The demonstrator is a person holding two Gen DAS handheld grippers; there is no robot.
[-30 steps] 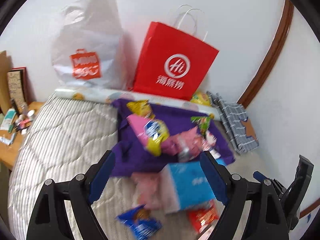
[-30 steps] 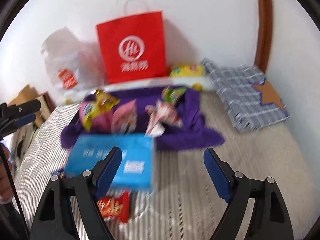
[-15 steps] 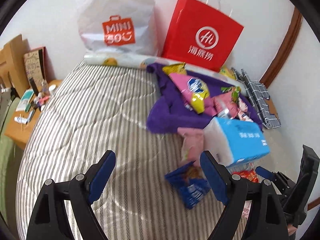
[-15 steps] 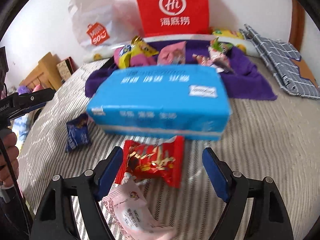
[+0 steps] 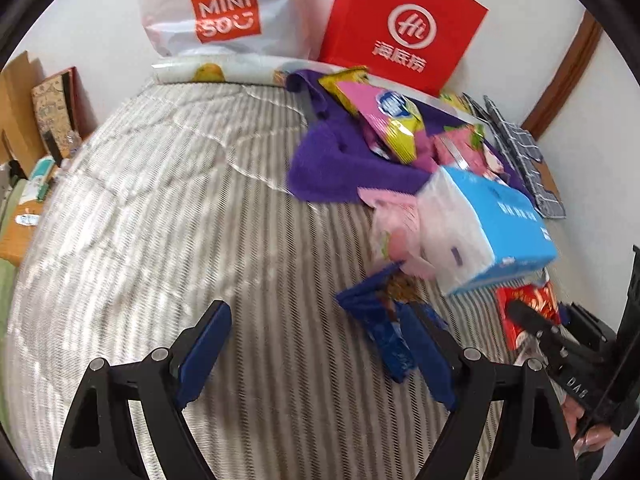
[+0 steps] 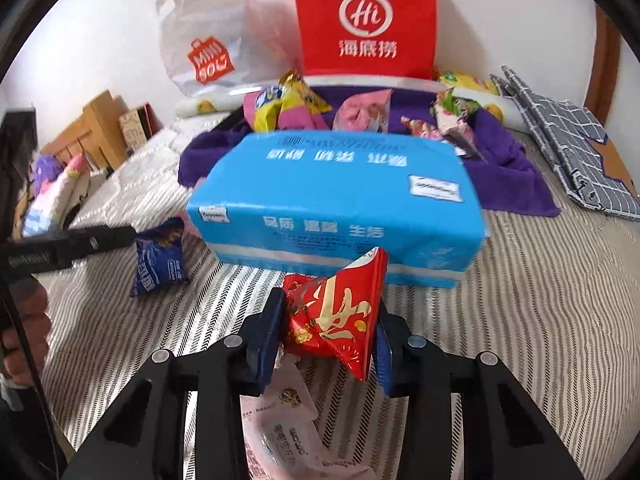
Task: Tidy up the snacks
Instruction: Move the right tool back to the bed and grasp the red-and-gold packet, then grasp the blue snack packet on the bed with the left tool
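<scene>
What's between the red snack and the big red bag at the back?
In the right wrist view, the blue tissue pack sits nearest the red snack, then purple cloth holding snacks, before the red bag.

Left gripper [image 5: 316, 344]: matte black arms with triangular cut-outs, silver round screws at joints, flat dark blue pads [image 5: 206, 348] on fingers. Right gripper [image 6: 330, 340]: same black frame, silver screws, dark blue pads [image 6: 266, 344]. Its black housing, seen at right edge of left wrist view, bears white letters "DAS". Bare skin of left hand [image 6: 18, 332] at left edge.
</scene>
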